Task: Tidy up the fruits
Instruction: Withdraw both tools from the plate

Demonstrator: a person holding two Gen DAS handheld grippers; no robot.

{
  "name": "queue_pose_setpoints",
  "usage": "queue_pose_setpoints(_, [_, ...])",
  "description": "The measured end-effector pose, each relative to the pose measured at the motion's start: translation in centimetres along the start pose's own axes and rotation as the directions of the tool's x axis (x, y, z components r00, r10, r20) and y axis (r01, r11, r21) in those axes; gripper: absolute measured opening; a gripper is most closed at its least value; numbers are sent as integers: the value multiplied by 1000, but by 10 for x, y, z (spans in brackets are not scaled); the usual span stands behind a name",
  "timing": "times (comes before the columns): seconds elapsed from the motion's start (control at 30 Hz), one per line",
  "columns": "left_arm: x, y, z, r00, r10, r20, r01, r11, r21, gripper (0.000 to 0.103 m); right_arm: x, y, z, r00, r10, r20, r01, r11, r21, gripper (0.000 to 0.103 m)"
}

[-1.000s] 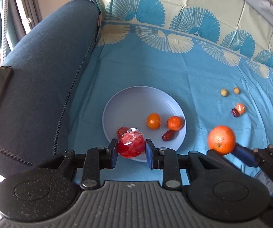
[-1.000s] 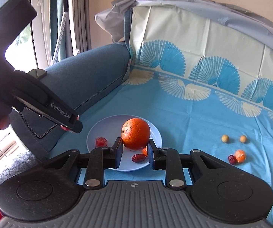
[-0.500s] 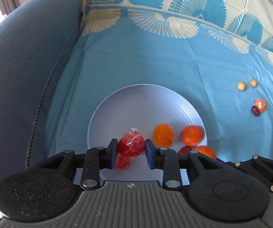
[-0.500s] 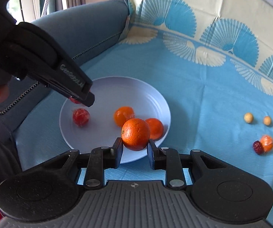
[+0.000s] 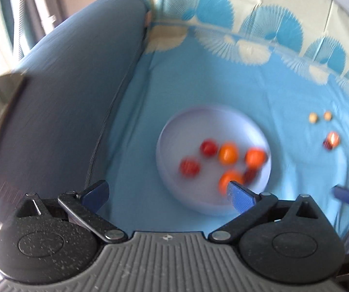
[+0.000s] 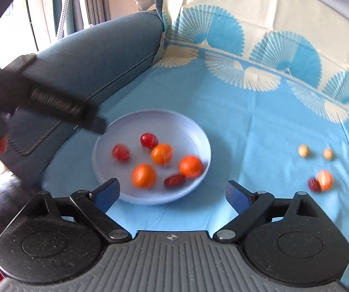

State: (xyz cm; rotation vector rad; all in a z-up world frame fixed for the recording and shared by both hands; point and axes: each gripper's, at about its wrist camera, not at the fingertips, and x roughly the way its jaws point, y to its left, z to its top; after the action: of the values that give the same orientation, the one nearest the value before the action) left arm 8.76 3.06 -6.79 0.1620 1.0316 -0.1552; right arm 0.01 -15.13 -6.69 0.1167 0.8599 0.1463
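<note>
- Blue cloth (image 6: pixel 259 126) spreads ahead of both claws.
- Plate (image 6: pixel 130 126) lies just ahead of the right gripper (image 6: pixel 173 194), whose jaws are opening, nothing between them.
- Left gripper (image 5: pixel 168 194) hangs over the plate's near rim; its jaws are opening too, empty.
- On the plate: three oranges, the nearest (image 6: pixel 143 176) just beyond the right claw, two red fruits (image 6: pixel 120 152), one dark date (image 6: pixel 174 180).
- Step: release looks done. Next, I judge, calls for reaching far right to the loose pieces (image 6: pixel 320 181) and two pale nuts (image 6: pixel 303 150).
</note>
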Motion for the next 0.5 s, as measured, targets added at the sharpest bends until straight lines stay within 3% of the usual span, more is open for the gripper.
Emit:
queue_pose_setpoints(0.17, [-32,3,-41,998,-4,-68,2,1000,-23,103,-47,10,-18,999,-9,34,9,1000,24,102])
queue_pose_setpoints(0.27, [-50,0,-55,999,30,-39,-30,1000,0,103,-71,13,-25,995,-44,93,43,999,18,102])
queue_pose_setpoints(0.5, [-88,-12,-70,998,24,50,-24,1000,0,103,-108,25,-35,982,-52,183,57,998,-21,102])
